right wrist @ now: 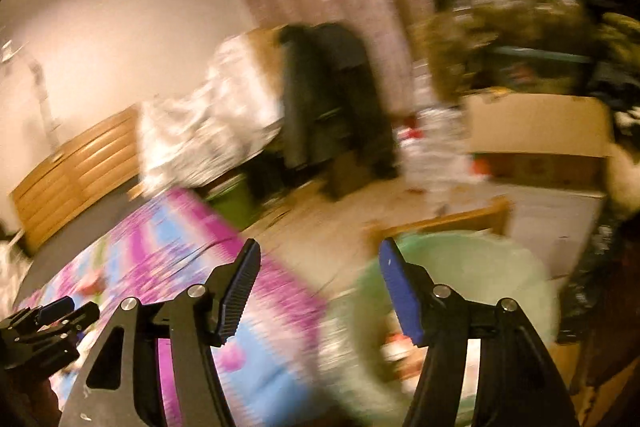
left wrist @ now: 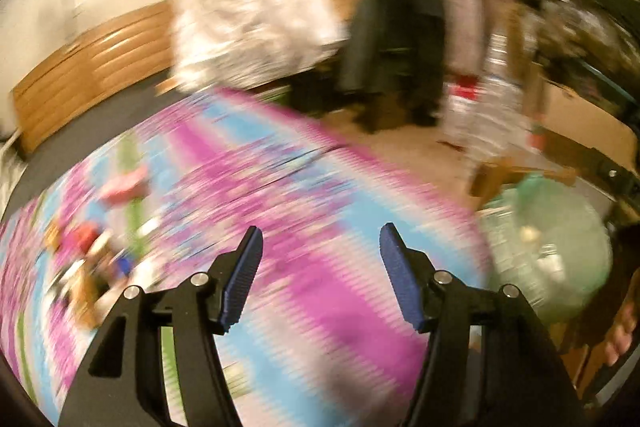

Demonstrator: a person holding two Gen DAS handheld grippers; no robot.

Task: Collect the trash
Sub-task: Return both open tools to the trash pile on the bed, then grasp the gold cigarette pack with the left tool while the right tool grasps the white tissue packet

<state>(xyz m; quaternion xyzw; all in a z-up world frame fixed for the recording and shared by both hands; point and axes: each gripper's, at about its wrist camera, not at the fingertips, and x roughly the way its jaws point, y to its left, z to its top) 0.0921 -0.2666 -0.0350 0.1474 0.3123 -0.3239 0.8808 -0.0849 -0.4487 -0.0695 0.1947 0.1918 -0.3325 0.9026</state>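
Note:
Both views are heavily motion-blurred. My left gripper (left wrist: 320, 231) is open over a pink and blue play mat (left wrist: 304, 187), with nothing between its blue pads. A blurred heap of small colourful litter (left wrist: 88, 259) lies on the mat at the lower left. A pale green bag (left wrist: 548, 259) with some items inside sits off the mat's right edge. My right gripper (right wrist: 320, 245) is open too and empty, its right finger over the green bag (right wrist: 472, 267). The left gripper (right wrist: 48, 311) shows at the lower left of the right wrist view, above the mat (right wrist: 168, 247).
A wooden bed frame (left wrist: 80, 75) with white bedding (left wrist: 256, 27) stands at the back. A dark coat (left wrist: 392, 39) hangs beside it, before a curtain. Clear plastic bottles (left wrist: 488, 99), a cardboard box (right wrist: 536, 123) and dark clutter fill the right. A bare foot (left wrist: 620, 331) is at the right edge.

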